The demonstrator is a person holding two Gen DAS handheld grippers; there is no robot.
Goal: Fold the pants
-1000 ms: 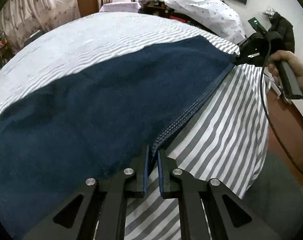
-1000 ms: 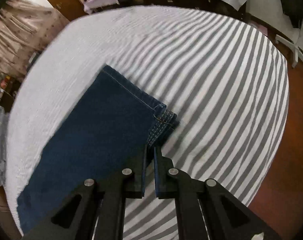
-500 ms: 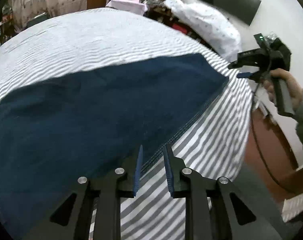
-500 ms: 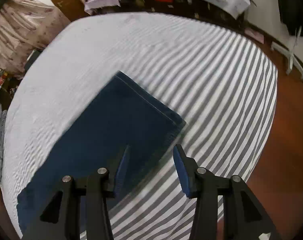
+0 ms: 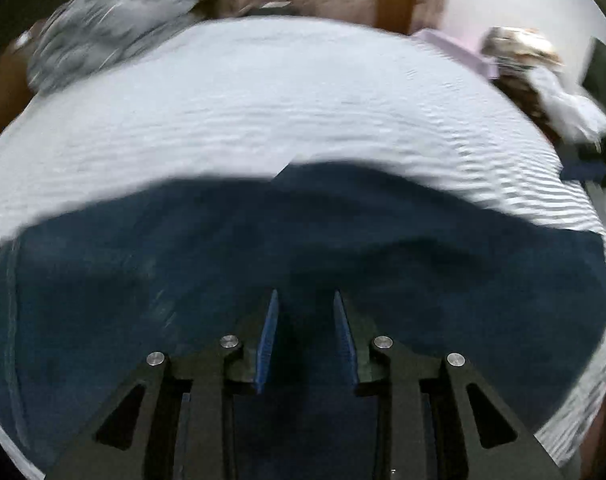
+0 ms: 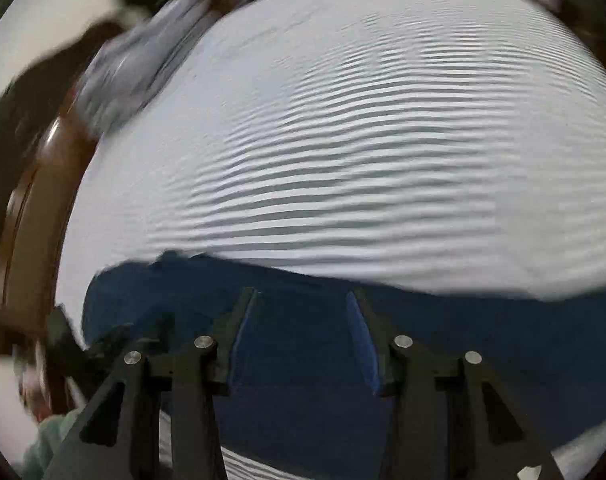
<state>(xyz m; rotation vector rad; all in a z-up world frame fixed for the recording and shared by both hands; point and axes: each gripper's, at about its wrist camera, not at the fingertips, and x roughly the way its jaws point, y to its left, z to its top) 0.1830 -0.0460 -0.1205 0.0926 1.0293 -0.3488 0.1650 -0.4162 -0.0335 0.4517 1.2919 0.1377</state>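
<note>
Dark blue pants (image 5: 263, 248) lie flat on the grey-and-white striped bed sheet (image 5: 263, 112). My left gripper (image 5: 305, 300) hovers over the middle of the pants; its jaws are opening and nothing is between them. In the right wrist view the pants (image 6: 483, 340) fill the lower part, one end near the sheet's left side. Above that cloth my right gripper (image 6: 301, 296) stands open and empty. Both views are motion-blurred. A dark blurred shape at the right wrist view's lower left may be the other gripper.
A grey heap of clothes (image 5: 103, 32) lies at the bed's far left corner. The brown wooden bed frame (image 6: 31, 200) runs along the left. Cluttered furniture (image 5: 523, 56) and a lilac item (image 5: 455, 46) stand beyond the bed. A green sleeve (image 6: 43, 444) shows low left.
Both grippers let go of the pants' stitched edge and opened. Both swung sideways and rolled, so the pants now lie across the bottom of each view.
</note>
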